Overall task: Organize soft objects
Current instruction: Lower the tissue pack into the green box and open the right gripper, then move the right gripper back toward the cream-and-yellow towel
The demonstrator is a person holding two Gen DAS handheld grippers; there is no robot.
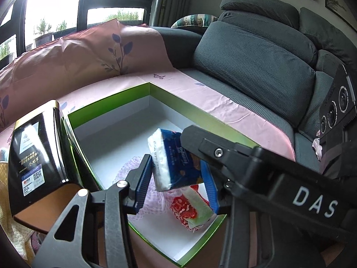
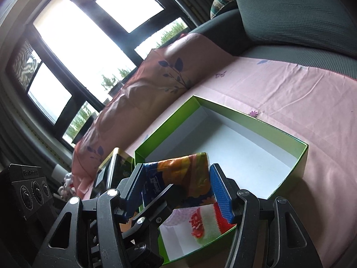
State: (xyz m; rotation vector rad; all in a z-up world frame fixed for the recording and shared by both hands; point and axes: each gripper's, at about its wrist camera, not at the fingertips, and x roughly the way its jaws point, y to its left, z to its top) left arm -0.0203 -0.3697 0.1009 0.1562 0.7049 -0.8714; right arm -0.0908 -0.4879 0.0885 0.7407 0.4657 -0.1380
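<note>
Placing step: left tongs point(image 1: 176, 164) clench the blue plastic-wrapped tissue pack point(image 1: 171, 151) over the open green cardboard box point(image 1: 109, 98). Right tongs point(image 2: 176, 173) straddle it, grip unclear; I'd lower, then release.

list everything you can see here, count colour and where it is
tissue pack: 1, blue wrap with orange print, white tissue showing, held above the box
box: 1, green outside, white inside, open, on the pink sheet
mesh puff: 1, pale pink, inside the box near its front
folded cloth: 1, red, white and light green, inside the box beside the puff
black tin: 1, black with labels, just left of the box
sheet: 1, pink with dark leaf print, over the sofa seat
sofa cushions: several, dark grey, behind
patterned pillow: 1, teal and cream, far corner
left gripper: blue fingers shut on the pack
right gripper: blue fingers either side of the pack
</note>
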